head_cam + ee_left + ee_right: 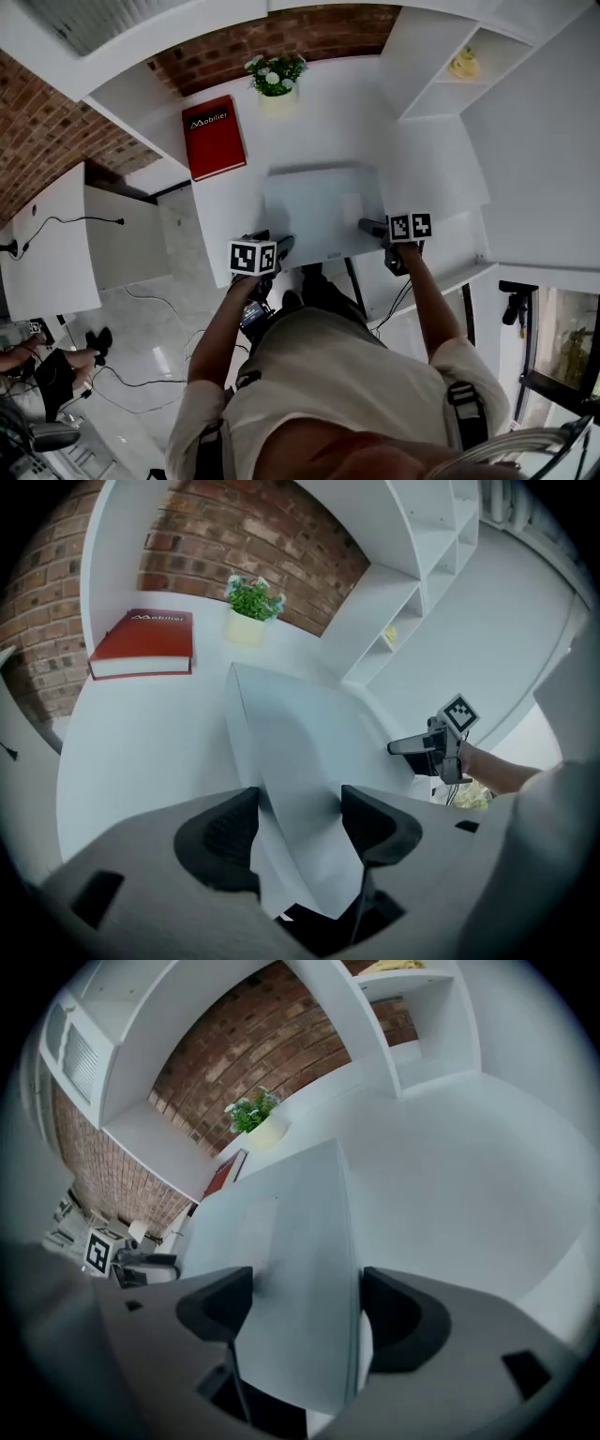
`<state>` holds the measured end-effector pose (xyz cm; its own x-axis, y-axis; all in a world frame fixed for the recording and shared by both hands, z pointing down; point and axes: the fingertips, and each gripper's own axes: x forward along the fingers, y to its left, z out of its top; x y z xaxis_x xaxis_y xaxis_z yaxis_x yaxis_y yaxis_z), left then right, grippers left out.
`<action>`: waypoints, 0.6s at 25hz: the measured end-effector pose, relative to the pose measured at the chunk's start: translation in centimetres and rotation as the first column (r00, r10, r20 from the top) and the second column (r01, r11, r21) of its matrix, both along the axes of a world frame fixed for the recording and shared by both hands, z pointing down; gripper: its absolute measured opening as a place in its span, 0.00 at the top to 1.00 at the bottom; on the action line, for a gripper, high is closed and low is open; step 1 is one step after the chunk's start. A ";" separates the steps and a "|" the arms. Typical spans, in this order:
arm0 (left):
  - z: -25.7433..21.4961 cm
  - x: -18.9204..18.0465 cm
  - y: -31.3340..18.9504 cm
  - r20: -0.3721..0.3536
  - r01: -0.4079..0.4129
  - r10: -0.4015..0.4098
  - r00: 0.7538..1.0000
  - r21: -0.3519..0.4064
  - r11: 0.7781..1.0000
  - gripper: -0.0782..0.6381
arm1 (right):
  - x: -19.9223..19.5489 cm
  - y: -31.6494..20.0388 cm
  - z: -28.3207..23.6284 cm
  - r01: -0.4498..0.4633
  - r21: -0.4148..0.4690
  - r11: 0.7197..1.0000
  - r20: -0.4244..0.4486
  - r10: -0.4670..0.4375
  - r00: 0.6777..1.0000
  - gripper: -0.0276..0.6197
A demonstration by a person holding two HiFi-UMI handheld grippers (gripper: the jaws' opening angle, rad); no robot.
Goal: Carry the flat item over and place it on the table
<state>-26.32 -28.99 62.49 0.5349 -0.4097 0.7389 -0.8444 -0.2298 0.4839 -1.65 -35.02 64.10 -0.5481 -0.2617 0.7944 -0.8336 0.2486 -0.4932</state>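
Lowering the flat item (319, 211) onto the surface (319, 122) appears current; left gripper (300, 822) and right gripper (305, 1312) fingers pinch it. Next: seat level, release.

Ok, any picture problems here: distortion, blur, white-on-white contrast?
Head view: heavy fisheye curves the red brick wall; the flat white panel nearly blends into the white table, separated only by a soft shadow at its far edge. Left gripper view: dark circular vignette, panel looks warped, red hardback book is sharp. Right gripper view: same vignette, even light, no glare; near jaws slightly soft.
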 end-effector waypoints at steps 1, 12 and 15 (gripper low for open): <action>0.5 0.1 -0.4 0.000 0.007 -0.007 1.000 -0.012 1.000 0.49 | 0.0 -0.8 0.1 0.016 0.005 1.000 -0.017 -0.016 1.000 0.39; 1.6 -1.1 -5.1 0.034 0.067 -0.068 0.997 0.029 0.997 0.49 | -1.6 -5.9 1.9 0.103 -0.070 0.992 0.107 -0.096 0.990 0.32; 1.7 -1.4 -6.0 0.010 0.094 -0.094 0.996 0.017 0.995 0.49 | -1.9 -7.1 1.9 0.123 -0.056 0.991 0.110 -0.116 0.987 0.32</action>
<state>-27.68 -35.00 64.22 0.4854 -0.4697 0.7374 -0.8679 -0.1572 0.4712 -3.58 -42.09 66.01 -0.6543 -0.1405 0.7431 -0.7420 0.3091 -0.5949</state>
